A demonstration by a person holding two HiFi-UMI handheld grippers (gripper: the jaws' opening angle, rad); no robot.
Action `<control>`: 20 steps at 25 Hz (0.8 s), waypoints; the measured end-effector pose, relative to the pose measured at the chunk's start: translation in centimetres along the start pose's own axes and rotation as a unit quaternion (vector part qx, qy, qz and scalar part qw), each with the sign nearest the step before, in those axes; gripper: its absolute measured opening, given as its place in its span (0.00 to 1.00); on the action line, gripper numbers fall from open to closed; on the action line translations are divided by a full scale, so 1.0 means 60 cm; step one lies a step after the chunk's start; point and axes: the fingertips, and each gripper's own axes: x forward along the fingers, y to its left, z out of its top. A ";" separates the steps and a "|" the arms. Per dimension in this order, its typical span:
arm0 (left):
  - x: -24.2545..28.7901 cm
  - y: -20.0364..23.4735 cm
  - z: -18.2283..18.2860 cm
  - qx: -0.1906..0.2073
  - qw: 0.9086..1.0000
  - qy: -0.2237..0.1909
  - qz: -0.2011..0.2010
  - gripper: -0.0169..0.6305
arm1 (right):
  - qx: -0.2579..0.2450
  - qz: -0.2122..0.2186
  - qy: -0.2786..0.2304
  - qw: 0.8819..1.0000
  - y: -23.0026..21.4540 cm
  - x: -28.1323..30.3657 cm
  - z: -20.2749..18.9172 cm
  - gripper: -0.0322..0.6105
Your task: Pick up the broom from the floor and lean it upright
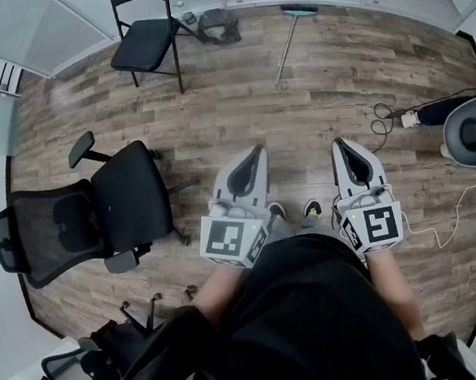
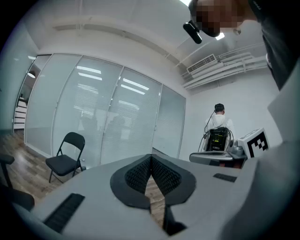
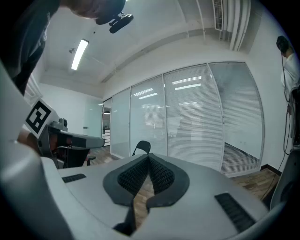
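From the head view, I had the broom (image 1: 290, 39) flat on the floor (image 1: 236, 107) near its far edge, its head close to the glass wall and its handle running back toward me. It was well apart from both grippers, so nothing of the task was done. A folding chair (image 1: 146, 37) and a dark bag (image 1: 218, 25) stood to its left along that edge, and an office chair (image 1: 95, 215) sat by the left edge. I judged the open middle gave me a straight walk to the broom. The left gripper (image 1: 256, 152) and right gripper (image 1: 341, 143) hung side by side over my feet, roughly level, which I took for a carrying pose and not a reach. In the left gripper view the ribbed pads met with nothing between them. Beyond them were the folding chair and a person (image 2: 219, 126) with a backpack standing off to the right. In the right gripper view the jaws were likewise closed and empty, aimed at the glass wall. I reckoned both would need opening before I stooped for the handle.
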 end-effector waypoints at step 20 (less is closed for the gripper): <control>-0.034 0.086 0.015 -0.017 1.000 -0.019 -0.004 0.06 | 0.020 0.012 -0.025 0.999 0.061 0.029 0.020 0.07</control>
